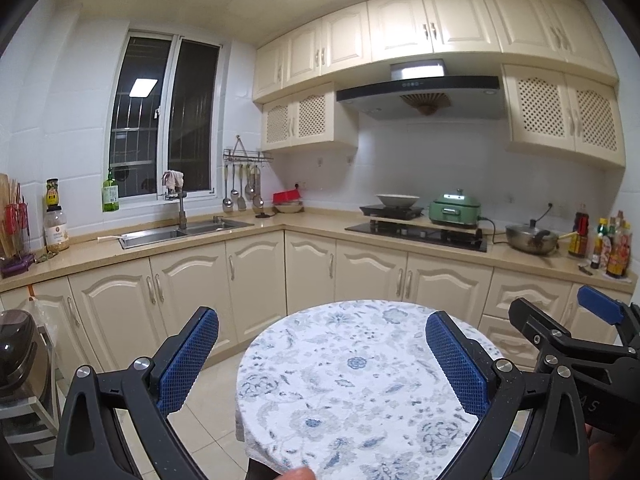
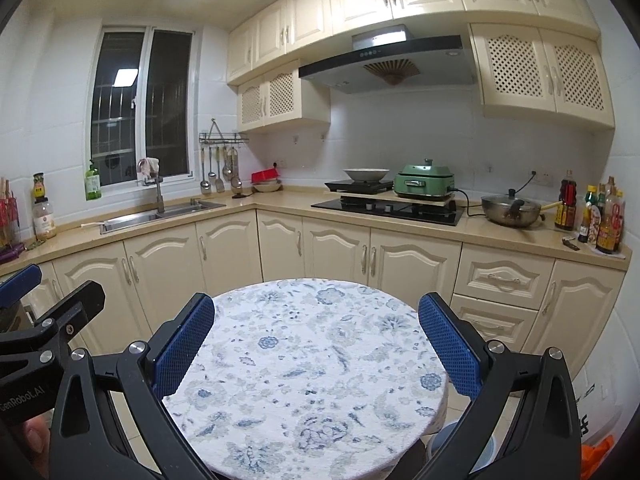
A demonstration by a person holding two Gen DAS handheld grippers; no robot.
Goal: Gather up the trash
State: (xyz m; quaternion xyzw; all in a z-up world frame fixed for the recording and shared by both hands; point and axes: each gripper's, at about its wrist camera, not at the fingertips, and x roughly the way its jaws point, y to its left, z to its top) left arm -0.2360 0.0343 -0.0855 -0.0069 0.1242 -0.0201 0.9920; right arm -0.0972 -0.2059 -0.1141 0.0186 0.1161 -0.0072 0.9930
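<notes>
floral round table [image 2: 304, 360], cream kitchen cabinets [image 2: 224, 248]

The near edge of the round tabletop under a blue-and-white floral cloth [image 1: 352, 380] runs off the bottom of both views. Labels on the cluster of dark sauce bottles [image 2: 600, 216] are too small to read. An orange object [image 2: 600, 454] at the lower right is cut off, unidentifiable.
</notes>
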